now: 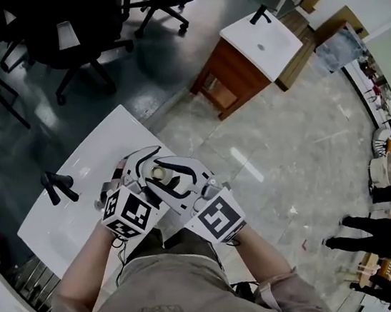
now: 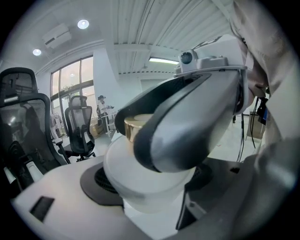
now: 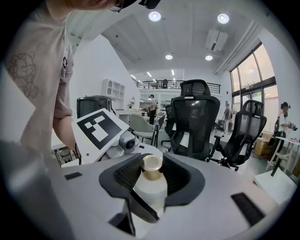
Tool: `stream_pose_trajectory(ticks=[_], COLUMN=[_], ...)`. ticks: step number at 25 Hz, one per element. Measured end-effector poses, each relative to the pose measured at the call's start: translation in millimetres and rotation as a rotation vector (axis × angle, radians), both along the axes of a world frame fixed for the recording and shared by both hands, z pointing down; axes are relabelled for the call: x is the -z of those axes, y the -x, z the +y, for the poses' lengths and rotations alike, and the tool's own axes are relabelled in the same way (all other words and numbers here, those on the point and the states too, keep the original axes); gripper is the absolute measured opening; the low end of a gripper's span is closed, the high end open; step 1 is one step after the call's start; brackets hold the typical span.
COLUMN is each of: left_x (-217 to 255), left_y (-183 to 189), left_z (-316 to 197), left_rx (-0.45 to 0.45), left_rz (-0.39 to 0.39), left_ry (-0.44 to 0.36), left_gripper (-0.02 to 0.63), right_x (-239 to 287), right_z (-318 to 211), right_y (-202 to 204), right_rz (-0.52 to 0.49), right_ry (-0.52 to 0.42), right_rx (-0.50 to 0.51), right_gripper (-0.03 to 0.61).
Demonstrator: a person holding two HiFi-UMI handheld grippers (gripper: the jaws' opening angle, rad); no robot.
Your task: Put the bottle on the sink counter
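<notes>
Right tool (image 3: 153, 174) at roughly half gape, its two dark pads set against either side of the bottle (image 3: 150, 191) at neck and shoulder, just under the gold cap (image 3: 152, 166). Bottle upright between those jaws, white-bodied, at lower centre of the right gripper view. Left tool (image 2: 151, 183) closed on the same bottle: broad white body seated between its dark pads, low in the left gripper view. Gold cap just above, partly behind the white-and-black body of the right tool crossing the middle of that frame. Marker cube (image 3: 99, 127) of the left tool at centre left of the right gripper view, close beside the bottle.

From the head view: both tools side by side at lower centre, noses together, cap a small pale disc between them. Second marker cube (image 1: 221, 216), on the right tool, down and to the right. Bare forearms running from the cubes toward the bottom edge.

Bottle seen against the right-hand edge of the white sink bench (image 1: 78, 197), left of centre. Over the top or just past the rim: unclear. Black tap (image 1: 58, 187) on that bench further left, well apart from the tools.

Another sink unit (image 1: 259, 43), white top on brown cabinet, at upper right, well apart. Black office chairs (image 1: 69, 25) across the upper left. Pale floor (image 1: 266, 142) to the right. Person in dark clothes (image 1: 380, 234) near the lower right edge.
</notes>
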State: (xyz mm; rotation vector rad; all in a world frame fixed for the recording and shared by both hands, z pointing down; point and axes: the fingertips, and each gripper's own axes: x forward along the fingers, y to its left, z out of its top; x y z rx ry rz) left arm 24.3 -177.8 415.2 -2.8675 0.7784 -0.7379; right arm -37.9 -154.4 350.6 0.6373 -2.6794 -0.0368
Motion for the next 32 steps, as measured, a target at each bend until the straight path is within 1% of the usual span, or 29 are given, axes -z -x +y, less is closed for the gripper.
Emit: stream_pose_trajectory(ticks=[6, 14, 23, 32], left_x=[-31, -85, -150, -191], left_y=[-4, 5, 2, -4], left_z=[-40, -78, -87, -93], left_rx=[0.031, 0.074, 0.092, 0.086], left_rz=[-0.001, 0.024, 0.009, -0.039], left_ry=[-0.007, 0.057, 0.099, 0.116], left_gripper=[0.325, 0.325, 0.325, 0.325], right_x=[-31, -86, -150, -190], right_z=[-38, -77, -87, -95], right_y=[-4, 5, 1, -7], right_rz=[0.027, 0.039, 0.053, 0.058], right_ry=[0.014, 0.075, 0.145, 0.196], right_rx=[0.018, 0.074, 0.101, 0.100], right_gripper=[0.147, 0.147, 0.147, 0.147])
